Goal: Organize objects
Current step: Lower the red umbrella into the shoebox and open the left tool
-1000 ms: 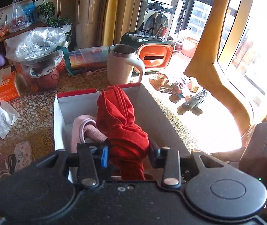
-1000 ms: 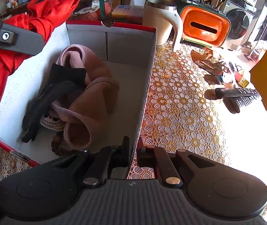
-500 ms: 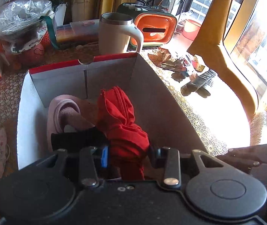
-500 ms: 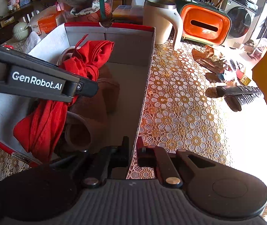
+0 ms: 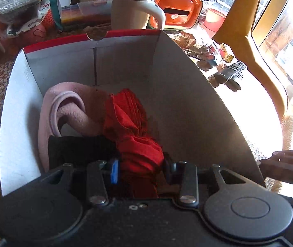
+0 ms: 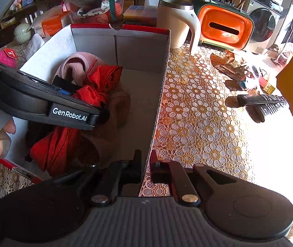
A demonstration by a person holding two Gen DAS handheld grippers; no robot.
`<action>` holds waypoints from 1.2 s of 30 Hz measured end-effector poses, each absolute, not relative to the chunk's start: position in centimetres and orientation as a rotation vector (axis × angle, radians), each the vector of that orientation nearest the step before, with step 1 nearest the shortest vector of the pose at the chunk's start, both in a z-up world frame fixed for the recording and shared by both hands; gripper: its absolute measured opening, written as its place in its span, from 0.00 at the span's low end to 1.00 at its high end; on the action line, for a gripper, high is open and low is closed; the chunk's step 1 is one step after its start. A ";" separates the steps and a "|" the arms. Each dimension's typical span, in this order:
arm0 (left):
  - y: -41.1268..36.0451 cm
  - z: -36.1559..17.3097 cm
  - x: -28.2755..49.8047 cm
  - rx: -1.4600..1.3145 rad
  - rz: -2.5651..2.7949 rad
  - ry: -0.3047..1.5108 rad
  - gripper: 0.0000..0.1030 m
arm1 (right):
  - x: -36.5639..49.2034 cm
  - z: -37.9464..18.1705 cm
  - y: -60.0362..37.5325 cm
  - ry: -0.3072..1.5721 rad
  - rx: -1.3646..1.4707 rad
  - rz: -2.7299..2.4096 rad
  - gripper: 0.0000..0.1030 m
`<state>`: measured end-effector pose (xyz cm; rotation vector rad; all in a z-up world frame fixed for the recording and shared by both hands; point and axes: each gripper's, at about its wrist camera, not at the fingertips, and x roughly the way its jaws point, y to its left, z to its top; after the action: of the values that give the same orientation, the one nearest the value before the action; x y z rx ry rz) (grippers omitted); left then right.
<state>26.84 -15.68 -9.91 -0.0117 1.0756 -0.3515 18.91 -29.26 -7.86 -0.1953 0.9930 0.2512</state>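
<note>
The left claw (image 5: 139,169) pinches a red cloth (image 5: 133,131) low inside the cardboard box (image 5: 187,107), centre frame; the right claw (image 6: 145,162) pinches the box's wall. Released carelessly, cloth could drape over the rim. Only the right wrist view shows its tail hanging at lower left.

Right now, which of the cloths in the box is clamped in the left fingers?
The red cloth. It sits bunched in the left gripper; the pink fleece and black fabric lie loose in the box beside it.
</note>
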 end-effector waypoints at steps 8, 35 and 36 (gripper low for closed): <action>-15.3 -9.7 26.4 -0.022 -0.344 1.076 0.56 | 18.9 -7.9 -29.3 0.993 -0.201 0.244 0.07; -6.2 -2.2 19.9 -0.112 -0.253 0.883 0.66 | 18.7 -8.2 -28.0 1.008 -0.254 0.202 0.07; -5.7 -2.0 19.6 -0.110 -0.243 0.876 0.66 | 18.7 -8.2 -28.0 1.009 -0.256 0.199 0.07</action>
<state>19.60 -5.70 -2.03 -0.1096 0.8762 -0.2427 18.68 -27.96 -8.22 -0.2558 1.0086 0.1994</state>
